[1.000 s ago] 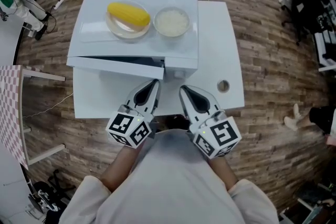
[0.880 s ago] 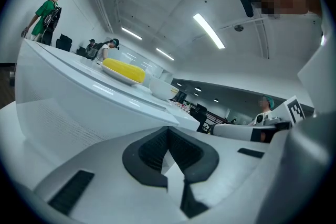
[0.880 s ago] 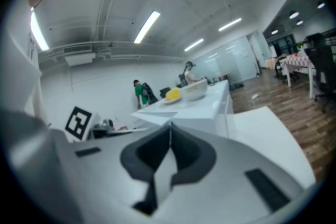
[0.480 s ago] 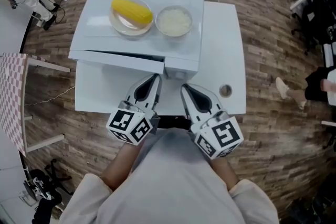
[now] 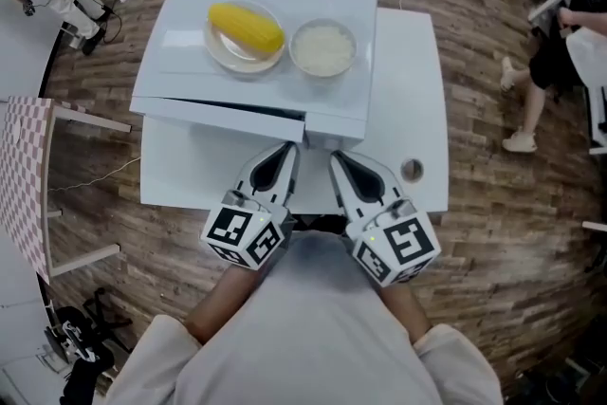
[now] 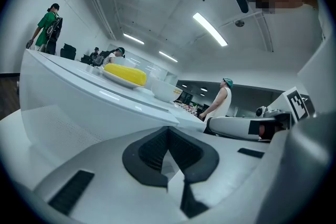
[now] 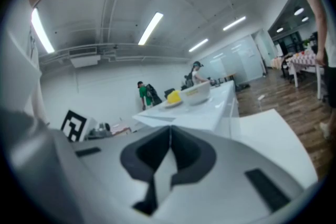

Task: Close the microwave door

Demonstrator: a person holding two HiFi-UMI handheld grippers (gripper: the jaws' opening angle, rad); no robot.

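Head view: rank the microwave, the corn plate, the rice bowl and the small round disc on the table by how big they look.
1. microwave, by far the largest
2. corn plate, only slightly wider than the bowl
3. rice bowl
4. round disc, clearly the smallest

One microwave [image 5: 175, 47] is sitting on one white surface [image 5: 410, 81], carrying one plate [image 5: 248, 67], one corn cob [image 5: 247, 27] and one bowl [image 5: 294, 50] of rice. One small round disc [image 5: 412, 169] is lying nearby. Two grippers are showing: left gripper [image 5: 285, 150], right gripper [image 5: 336, 158].
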